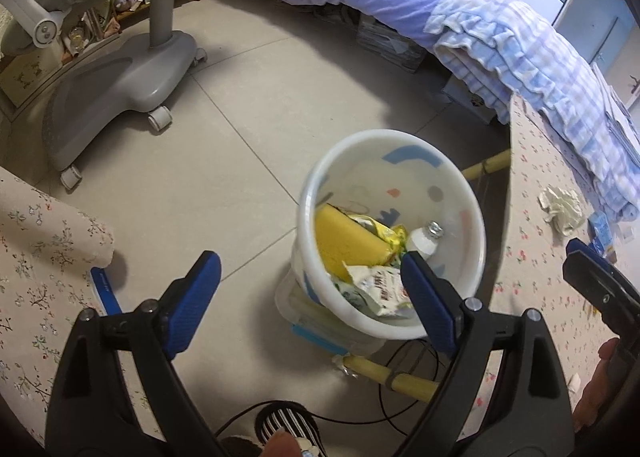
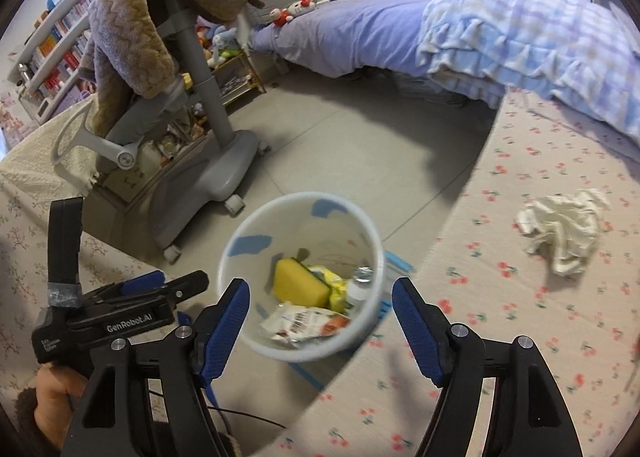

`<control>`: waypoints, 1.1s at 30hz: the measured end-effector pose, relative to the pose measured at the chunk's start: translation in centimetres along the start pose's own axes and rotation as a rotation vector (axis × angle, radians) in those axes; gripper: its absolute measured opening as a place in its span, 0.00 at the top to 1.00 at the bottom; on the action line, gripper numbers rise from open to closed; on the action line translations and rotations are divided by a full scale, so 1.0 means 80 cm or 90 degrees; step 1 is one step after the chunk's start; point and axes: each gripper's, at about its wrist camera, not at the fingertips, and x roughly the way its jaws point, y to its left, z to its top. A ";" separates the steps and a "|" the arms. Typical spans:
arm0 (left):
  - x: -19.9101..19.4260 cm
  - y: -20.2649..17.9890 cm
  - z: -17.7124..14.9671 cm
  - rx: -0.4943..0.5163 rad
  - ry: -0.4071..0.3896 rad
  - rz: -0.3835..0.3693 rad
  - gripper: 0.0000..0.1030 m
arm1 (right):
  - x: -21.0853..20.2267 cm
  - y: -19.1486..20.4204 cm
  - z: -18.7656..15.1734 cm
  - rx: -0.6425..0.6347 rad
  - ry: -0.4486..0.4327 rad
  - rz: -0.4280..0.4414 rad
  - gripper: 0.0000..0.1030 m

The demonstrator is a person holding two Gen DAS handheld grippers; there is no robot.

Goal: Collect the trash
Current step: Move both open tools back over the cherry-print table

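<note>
A bed [image 2: 352,37] with lilac sheets and a ruffled checked quilt [image 2: 532,45] fills the far side of the room, a grey wheeled chair [image 2: 208,161] beside it, while a table under a cherry-print cloth [image 2: 500,297] curves across the foreground. On the tiled floor beside the table stands a white bin [image 2: 240,257], already holding a yellow sponge [image 2: 298,281], a small bottle [image 2: 360,285] and snack wrappers [image 2: 308,325]. The one obvious piece of trash not yet in it is a crumpled white tissue [image 2: 564,229], lying on the cloth well right of the bin. It looks feather-light, soft and easily squashed, so a pinch across its bunched middle should lift it without slipping. The right gripper [image 2: 320,321] hangs above the bin with its blue pads spread wide and nothing between them; the left gripper [image 1: 312,297] is likewise wide open and empty, aimed at the floor beside the bin.
</note>
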 end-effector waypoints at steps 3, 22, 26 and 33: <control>-0.005 -0.012 -0.006 0.016 -0.001 -0.010 0.12 | -0.019 -0.007 -0.007 -0.007 0.000 -0.033 0.27; -0.020 -0.097 -0.072 0.151 -0.035 -0.042 0.02 | -0.169 -0.147 -0.144 0.025 0.009 -0.195 0.20; -0.021 -0.116 -0.087 0.174 -0.047 -0.065 0.02 | -0.180 -0.160 -0.184 -0.005 0.023 -0.221 0.20; -0.019 -0.144 -0.116 0.219 -0.057 -0.091 0.02 | -0.187 -0.179 -0.244 -0.008 0.022 -0.226 0.20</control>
